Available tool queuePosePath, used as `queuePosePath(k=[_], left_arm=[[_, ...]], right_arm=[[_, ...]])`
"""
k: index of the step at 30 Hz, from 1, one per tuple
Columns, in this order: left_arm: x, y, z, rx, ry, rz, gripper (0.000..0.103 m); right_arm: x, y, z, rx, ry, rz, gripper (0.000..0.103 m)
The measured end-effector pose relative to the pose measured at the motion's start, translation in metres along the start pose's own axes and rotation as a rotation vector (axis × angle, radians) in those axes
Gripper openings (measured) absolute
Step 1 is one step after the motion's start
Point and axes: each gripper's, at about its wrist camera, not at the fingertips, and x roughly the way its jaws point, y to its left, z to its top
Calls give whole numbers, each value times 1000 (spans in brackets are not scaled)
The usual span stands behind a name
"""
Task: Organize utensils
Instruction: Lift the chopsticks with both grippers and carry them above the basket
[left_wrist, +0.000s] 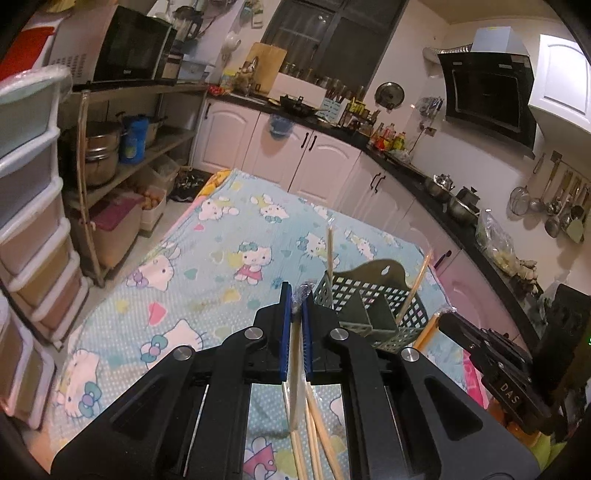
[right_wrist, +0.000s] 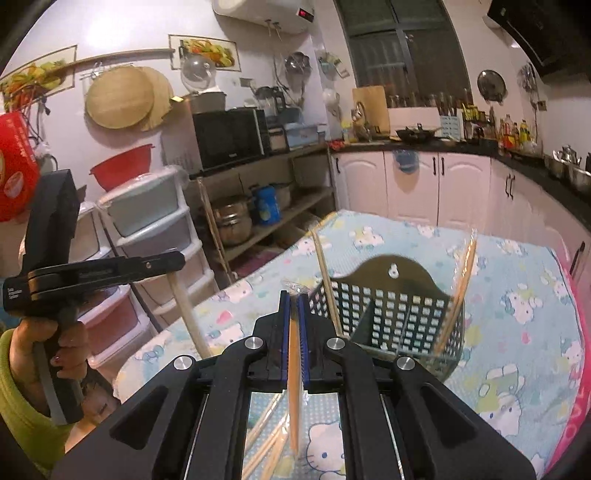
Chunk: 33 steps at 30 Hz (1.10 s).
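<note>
Both sets of jaws are clamped tight: the left gripper (left_wrist: 296, 295) pinches a wrapped chopstick pack (left_wrist: 295, 376), the right gripper (right_wrist: 294, 299) another pack (right_wrist: 294, 384), each hanging down under its pads. Just ahead sits the basket (right_wrist: 399, 314) on the table (left_wrist: 207, 266), with two packs (right_wrist: 460, 288) leaning inside. More loose chopsticks (left_wrist: 321, 439) lie on the cloth below.

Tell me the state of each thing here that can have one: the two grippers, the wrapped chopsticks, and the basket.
Left gripper: shut on a plastic-wrapped pale wooden chopstick pair, lifted off the table.
Right gripper: shut on a second wrapped wooden chopstick pair, also lifted.
Dark perforated plastic utensil basket: upright on the cartoon-cat tablecloth, some chopsticks leaning inside.
Loose wooden chopsticks on the table: not yet sorted.
</note>
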Motion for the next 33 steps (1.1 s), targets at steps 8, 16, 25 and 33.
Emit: queuePosePath(k=[8, 16, 25, 33], left_arm=[[-3, -7, 11, 20, -18, -6, 1], [-6, -20, 33, 44, -44, -34, 1], [3, -51, 61, 112, -60, -75, 1], [17, -77, 86, 149, -84, -122, 1]], right_arm=[[-11, 8, 15, -12, -43, 13, 4], [-25, 10, 38, -19, -101, 20, 4], [-41, 5, 66, -23, -158, -18, 4], [-46, -21, 89, 16, -188, -78, 4]])
